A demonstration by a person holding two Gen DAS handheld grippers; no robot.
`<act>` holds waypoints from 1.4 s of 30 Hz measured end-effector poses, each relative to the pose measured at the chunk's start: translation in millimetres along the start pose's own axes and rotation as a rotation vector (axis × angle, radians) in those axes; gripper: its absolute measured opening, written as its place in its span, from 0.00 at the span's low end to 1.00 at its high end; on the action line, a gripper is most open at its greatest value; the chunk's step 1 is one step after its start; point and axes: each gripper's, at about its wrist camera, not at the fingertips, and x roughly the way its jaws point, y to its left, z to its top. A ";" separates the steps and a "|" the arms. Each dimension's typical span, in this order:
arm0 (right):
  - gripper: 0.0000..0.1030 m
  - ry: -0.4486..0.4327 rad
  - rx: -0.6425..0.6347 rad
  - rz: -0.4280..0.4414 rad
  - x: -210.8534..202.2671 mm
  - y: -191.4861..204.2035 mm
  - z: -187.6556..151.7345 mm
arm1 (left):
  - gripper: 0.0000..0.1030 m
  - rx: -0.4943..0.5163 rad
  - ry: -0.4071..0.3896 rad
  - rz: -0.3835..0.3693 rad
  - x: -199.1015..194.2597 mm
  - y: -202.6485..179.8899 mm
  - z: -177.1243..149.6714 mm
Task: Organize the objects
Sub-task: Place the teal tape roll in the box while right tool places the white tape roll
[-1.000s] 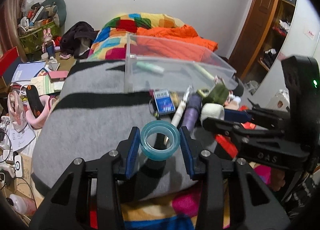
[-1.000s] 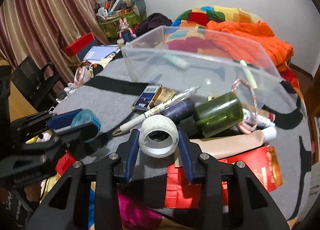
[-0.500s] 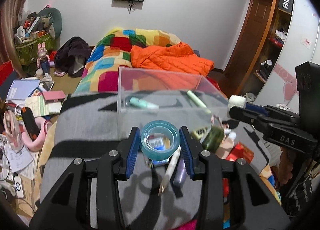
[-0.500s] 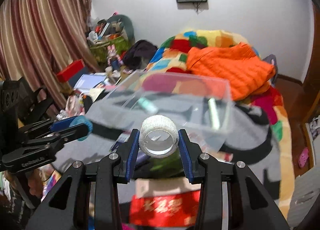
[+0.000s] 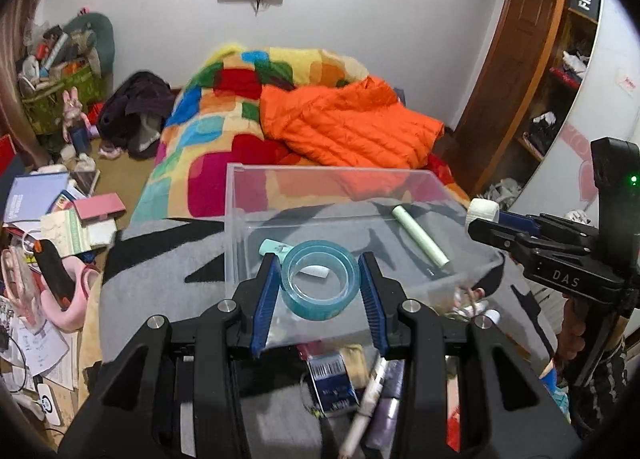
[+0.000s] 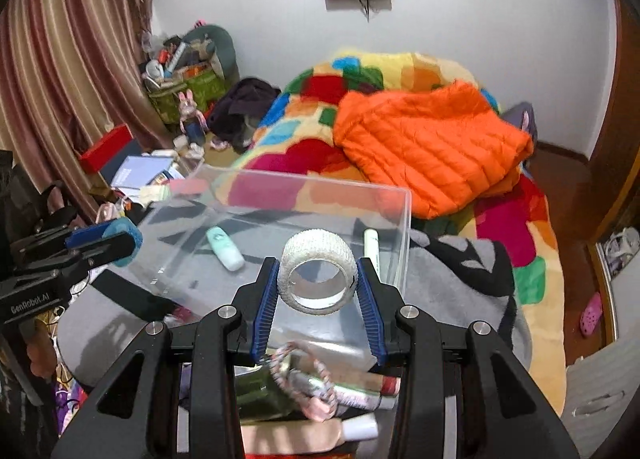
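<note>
My left gripper is shut on a blue tape roll, held in the air over the near wall of a clear plastic box. My right gripper is shut on a white gauze roll, raised over the same clear box. Inside the box lie a mint tube and a pale green marker. Each gripper shows in the other's view: the right gripper at the right edge, the left gripper at the left edge.
Loose items lie on the grey-and-black blanket before the box: a blue card pack, a pen, a green bottle, tubes. An orange jacket lies on the bed behind. Cluttered floor at left.
Both grippers rose and moved forward from the loose pile to above the clear box, each still carrying its roll.
</note>
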 end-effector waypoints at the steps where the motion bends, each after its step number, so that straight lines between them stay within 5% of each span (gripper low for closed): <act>1: 0.34 0.018 0.004 0.002 6.2 -2.4 0.2 | 0.39 -0.010 0.018 -0.012 6.3 3.3 2.3; 9: 0.34 0.144 -0.001 0.024 50.7 -11.1 4.4 | 0.39 -0.012 0.126 0.002 50.7 13.3 13.1; 20: 0.36 0.203 -0.069 0.003 73.4 5.9 7.1 | 0.40 0.047 0.147 0.040 59.5 3.4 13.9; 24: 0.51 0.178 -0.082 -0.009 63.3 9.5 6.7 | 0.48 0.057 0.127 0.049 49.0 0.1 14.1; 32: 0.53 0.089 -0.066 0.002 24.1 13.1 10.7 | 0.62 0.077 0.036 0.062 9.1 -8.6 15.1; 42: 0.57 -0.015 -0.061 0.012 -29.0 29.3 -16.8 | 0.64 0.052 0.019 0.048 -21.7 -8.8 -20.4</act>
